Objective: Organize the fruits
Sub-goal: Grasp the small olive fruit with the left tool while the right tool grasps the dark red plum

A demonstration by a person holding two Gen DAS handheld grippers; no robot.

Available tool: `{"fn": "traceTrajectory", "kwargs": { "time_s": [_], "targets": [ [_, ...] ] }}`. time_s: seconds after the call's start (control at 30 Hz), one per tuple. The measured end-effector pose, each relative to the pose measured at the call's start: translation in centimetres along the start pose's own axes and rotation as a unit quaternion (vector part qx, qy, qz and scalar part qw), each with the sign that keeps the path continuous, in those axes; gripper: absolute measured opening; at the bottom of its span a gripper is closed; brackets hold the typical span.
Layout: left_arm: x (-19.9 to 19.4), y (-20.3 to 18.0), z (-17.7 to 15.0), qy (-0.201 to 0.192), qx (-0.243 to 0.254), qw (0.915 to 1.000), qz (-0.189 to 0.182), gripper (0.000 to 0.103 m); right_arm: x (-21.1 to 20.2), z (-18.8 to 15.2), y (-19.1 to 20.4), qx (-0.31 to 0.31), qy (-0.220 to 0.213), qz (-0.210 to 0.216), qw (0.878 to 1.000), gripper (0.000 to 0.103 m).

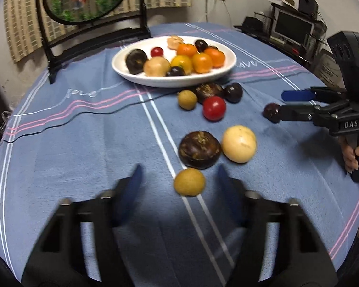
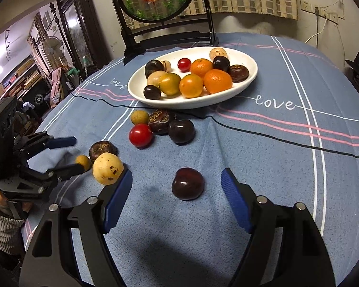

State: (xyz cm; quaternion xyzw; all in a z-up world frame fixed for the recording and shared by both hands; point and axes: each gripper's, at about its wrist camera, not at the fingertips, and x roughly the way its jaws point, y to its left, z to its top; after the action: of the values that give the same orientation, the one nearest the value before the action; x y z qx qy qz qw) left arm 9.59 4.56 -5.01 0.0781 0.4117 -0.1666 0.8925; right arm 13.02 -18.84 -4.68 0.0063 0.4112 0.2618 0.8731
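We have two loose fruits lined up, one for each hand. The small tan fruit (image 1: 189, 181) lies on the blue cloth (image 1: 83, 143) between our left gripper's (image 1: 178, 179) fingers; the jaws stand part-open with a gap on either side of it, so nothing is held yet. The dark cherry (image 2: 187, 183) sits likewise between the right gripper's (image 2: 177, 179) blue pads (image 2: 235, 203), whose jaws are wide and clear of it.

Both fruits look light and round, so we expect them to roll if nudged from one side. The tan one seems to have a dry, firm skin; the cherry is glossy and probably slippery and soft, so we would close gently across the widest part of each, low near the cloth, rather than squeeze hard.

Just beyond the tan fruit lie a dark brown rough-skinned fruit (image 1: 199, 149) and a pale yellow fruit (image 1: 238, 143), touching or nearly so. Farther on, beside the plate, a cluster holds a red tomato (image 1: 214, 108), another tan fruit (image 1: 187, 99), another brown fruit (image 1: 209, 92) and a second dark cherry (image 1: 233, 92).

The white oval plate (image 2: 249, 76) already carries three or four orange citrus fruits, a peeled one at the back, a small red tomato, dark cherries, brown fruits and a pale one. It has a little bare space near the rim, and we judge that the loose fruit belongs there.
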Motion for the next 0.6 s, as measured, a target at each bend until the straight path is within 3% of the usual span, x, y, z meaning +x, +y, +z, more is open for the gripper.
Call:
{"fn": "traceTrajectory", "kwargs": {
  "time_s": [0.27, 0.53, 0.6],
  "targets": [
    [0.5, -1.0, -0.2, 0.016, 0.016, 0.9994, -0.025, 0.044, 0.1, -0.1, -0.2, 0.003, 0.004, -0.003, 1.000, 0.077],
    [0.7, -1.4, -0.5, 0.029, 0.025, 0.9991, -0.020, 0.044, 1.0, -0.5, 0.8, -0.030, 0.019, -0.023, 0.999, 0.077],
    [0.8, -1.4, -0.5, 0.034, 0.025, 0.9989, -0.020, 0.044, 1.1, -0.5, 1.1, -0.041, 0.019, -0.031, 0.998, 0.068]
  ]
}}
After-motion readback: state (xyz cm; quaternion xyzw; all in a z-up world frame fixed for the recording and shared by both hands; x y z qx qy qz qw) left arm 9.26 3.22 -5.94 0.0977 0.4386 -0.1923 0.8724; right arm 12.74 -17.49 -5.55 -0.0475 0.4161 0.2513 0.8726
